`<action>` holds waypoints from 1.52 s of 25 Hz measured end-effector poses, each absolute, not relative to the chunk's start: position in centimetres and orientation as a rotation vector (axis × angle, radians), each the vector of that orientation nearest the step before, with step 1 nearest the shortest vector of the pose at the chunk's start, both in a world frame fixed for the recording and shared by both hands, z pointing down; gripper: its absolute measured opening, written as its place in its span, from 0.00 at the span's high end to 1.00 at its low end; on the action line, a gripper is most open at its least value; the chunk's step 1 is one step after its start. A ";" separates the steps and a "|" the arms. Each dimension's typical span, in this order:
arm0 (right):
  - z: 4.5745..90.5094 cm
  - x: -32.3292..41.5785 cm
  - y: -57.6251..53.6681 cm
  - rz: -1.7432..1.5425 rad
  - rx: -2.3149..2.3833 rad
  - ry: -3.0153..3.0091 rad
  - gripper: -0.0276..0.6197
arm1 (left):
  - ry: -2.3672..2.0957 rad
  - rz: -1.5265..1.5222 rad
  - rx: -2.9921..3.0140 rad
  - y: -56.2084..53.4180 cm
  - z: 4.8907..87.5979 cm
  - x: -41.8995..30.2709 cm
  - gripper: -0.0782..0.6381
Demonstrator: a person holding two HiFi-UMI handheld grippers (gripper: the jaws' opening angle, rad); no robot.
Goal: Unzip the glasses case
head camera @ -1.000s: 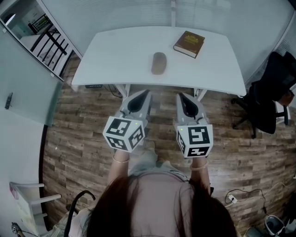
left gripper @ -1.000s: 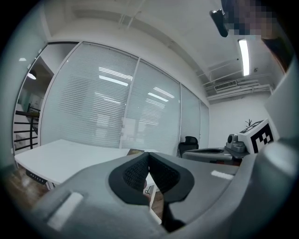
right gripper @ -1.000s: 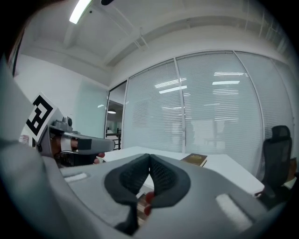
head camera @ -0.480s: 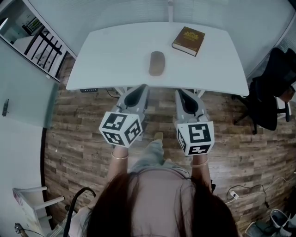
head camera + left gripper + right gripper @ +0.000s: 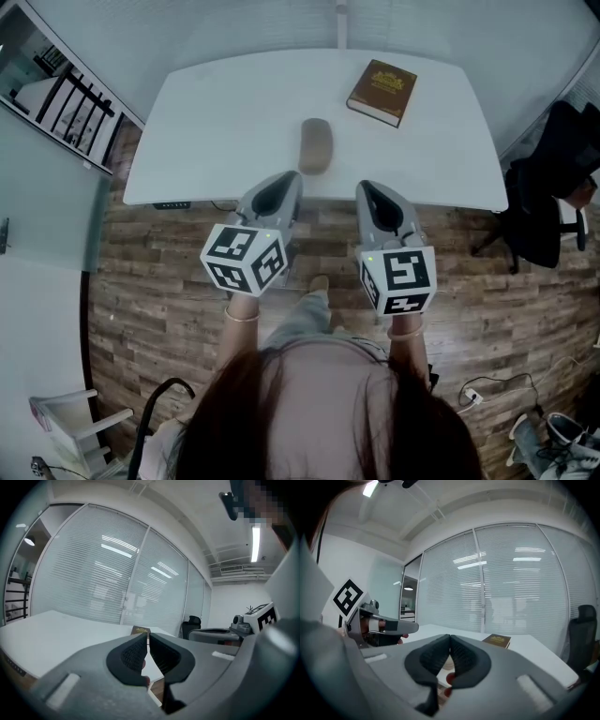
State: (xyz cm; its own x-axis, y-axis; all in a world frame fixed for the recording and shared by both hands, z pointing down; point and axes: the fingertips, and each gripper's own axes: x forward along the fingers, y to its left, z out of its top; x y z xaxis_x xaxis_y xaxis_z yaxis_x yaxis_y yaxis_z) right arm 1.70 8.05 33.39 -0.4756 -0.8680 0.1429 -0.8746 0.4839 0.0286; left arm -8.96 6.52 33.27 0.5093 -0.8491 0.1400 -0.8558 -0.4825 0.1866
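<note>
The glasses case [image 5: 316, 145], a brown-grey oval, lies closed on the white table [image 5: 206, 122], near the middle and toward the front edge. My left gripper [image 5: 286, 179] and right gripper [image 5: 367, 188] are held side by side, pointing at the table, tips just over its front edge. The case sits ahead of them, between their two lines and apart from both. Both are shut with nothing between the pads. In the left gripper view the jaws [image 5: 147, 637] meet tip to tip; the right gripper view shows the same [image 5: 450, 638], with the left gripper [image 5: 412, 628] alongside.
A brown book [image 5: 382, 92] lies at the table's far right, also visible as the book [image 5: 140, 630] and the book [image 5: 496, 641]. A black office chair [image 5: 544, 197] stands right of the table. Cables [image 5: 497, 389] trail on the wooden floor. Blinds and glass walls close the far side.
Both grippers have moved forward toward the table, from over the floor to its front edge. Their jaws have stayed shut. The case and book lie where they were.
</note>
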 end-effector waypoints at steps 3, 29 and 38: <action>33.5 1.3 6.1 0.075 1.528 -2.572 0.95 | -1.437 0.048 2.503 4.5 33.8 -9.5 0.89; 34.6 -1.4 -6.0 0.106 1.549 -2.459 0.95 | -1.221 0.194 2.337 -7.8 41.4 -12.2 0.72; 35.8 -1.6 -9.8 0.116 1.475 -2.478 0.95 | -1.165 0.222 2.224 -10.8 44.3 -12.0 0.65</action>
State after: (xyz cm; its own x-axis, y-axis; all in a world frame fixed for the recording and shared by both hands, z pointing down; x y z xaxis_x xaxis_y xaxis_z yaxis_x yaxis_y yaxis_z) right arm -1.57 -9.75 35.83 -0.4536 -0.8531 0.2577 -0.8735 0.4830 0.0614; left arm -11.97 -10.82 44.29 0.5984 -0.6885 0.4098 -0.7909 -0.4261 0.4392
